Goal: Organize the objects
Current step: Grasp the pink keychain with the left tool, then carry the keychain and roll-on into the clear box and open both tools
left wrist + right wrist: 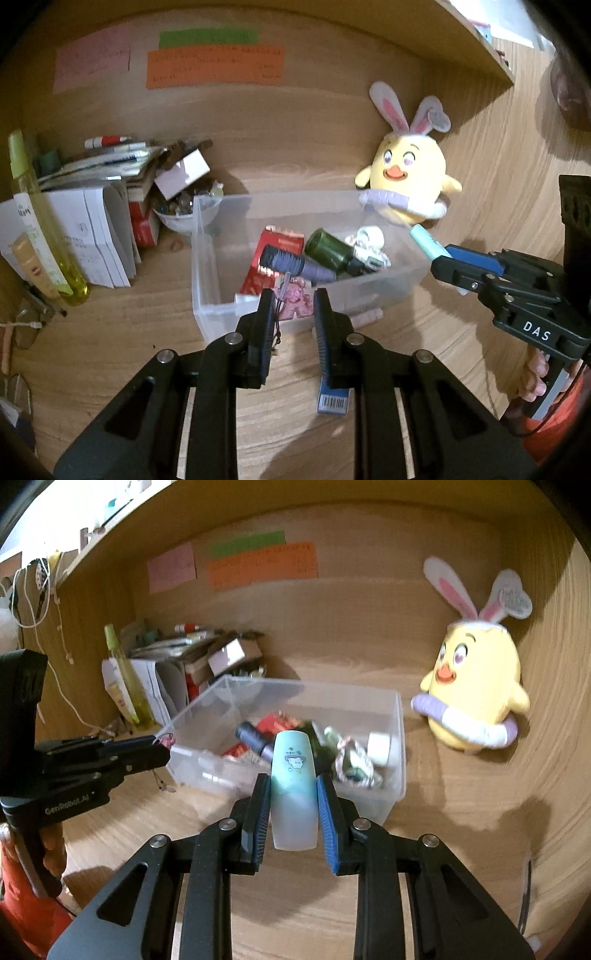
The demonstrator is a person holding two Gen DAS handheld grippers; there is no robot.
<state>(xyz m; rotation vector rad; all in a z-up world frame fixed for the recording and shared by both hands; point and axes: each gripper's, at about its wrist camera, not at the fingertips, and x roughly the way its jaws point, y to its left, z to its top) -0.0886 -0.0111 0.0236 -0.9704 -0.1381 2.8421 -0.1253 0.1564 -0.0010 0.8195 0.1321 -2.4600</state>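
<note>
The right gripper (291, 805) was closed on a small mint-green bottle (293, 775), which was pinched across its lower body between the two pads and pointed toward the clear plastic bin (400, 738). The bottle was judged light, stiff and smooth; a hold across the middle of its rounded sides was thought safest, since the surface looked slippery and a grip near either end might let it pivot.

The left gripper (290, 317) was nearly closed, with a flat pink charm (295, 301) on a thin cord seen between its jaws just in front of the bin's near wall. The charm was judged very light and floppy, and whether pad or cord was bearing it could not be told.

Inside the bin a dark green bottle (327, 249), a purple-handled item (295, 264) and a red packet (273, 258) were already lying, so little bare floor was left toward the near side.

Behind the bin's right corner a yellow plush chick (476, 694) was leaning against the wall. To the left a stack of papers and boxes (107, 221) and a tall yellow-green bottle (37, 221) were standing, well apart from both grippers. The bin's rim was judged the only obstacle.
</note>
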